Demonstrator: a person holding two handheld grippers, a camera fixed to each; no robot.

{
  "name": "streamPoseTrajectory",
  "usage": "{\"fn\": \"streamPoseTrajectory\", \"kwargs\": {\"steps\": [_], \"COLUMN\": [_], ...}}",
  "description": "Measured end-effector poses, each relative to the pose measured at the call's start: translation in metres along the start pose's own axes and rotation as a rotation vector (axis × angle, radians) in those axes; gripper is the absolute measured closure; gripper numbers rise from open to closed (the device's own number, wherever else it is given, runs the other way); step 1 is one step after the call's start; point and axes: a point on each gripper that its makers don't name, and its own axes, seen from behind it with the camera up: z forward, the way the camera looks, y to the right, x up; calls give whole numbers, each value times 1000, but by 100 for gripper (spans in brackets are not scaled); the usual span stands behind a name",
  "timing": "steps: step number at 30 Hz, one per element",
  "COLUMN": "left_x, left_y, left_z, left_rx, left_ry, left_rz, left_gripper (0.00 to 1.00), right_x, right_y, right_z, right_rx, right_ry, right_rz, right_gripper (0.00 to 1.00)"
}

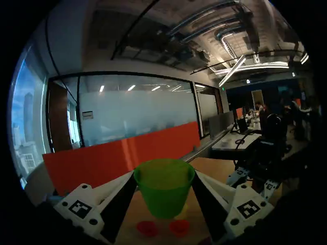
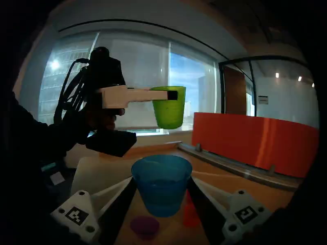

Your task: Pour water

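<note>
Blue cup (image 2: pixel 162 183), wooden table (image 2: pixel 229 181), orange partition (image 2: pixel 261 141)

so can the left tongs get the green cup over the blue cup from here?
Probably yes: left tongs hold the green cup raised, apart from the blue cup in the right tongs, with open air between them.
</note>
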Motion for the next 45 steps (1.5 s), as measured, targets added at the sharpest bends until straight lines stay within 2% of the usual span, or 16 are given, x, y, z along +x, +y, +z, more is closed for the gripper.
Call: {"fn": "streamPoseTrajectory", "kwargs": {"steps": [3, 6, 12, 21, 30, 36, 45], "left_x": [-1, -3, -8, -18, -51, -75, -107], "left_y": [-5, -9, -9, -15, -25, -27, -27], "left_z": [1, 0, -1, -5, -12, -17, -23], "left_rx": [-1, 8, 8, 7, 19, 17, 10], "left_ry": [-1, -6, -21, -38, -105, -138, -204], "left_rz": [-47, -50, -26, -39, -27, -54, -54], "left_gripper": [13, 13, 13, 13, 13, 13, 13], "right_x": [1, 1, 2, 2, -11, -18, -28], "right_y": [0, 0, 1, 2, 13, 21, 33], "right_z": [0, 1, 2, 2, -4, -11, -20], "right_rx": [0, -1, -4, -8, -34, -49, -73], "right_ry": [-1, -2, -8, -20, -61, -80, -120], "right_rz": [1, -1, 0, -1, -1, 11, 7], "right_gripper": [12, 13, 12, 12, 13, 12, 12]}}
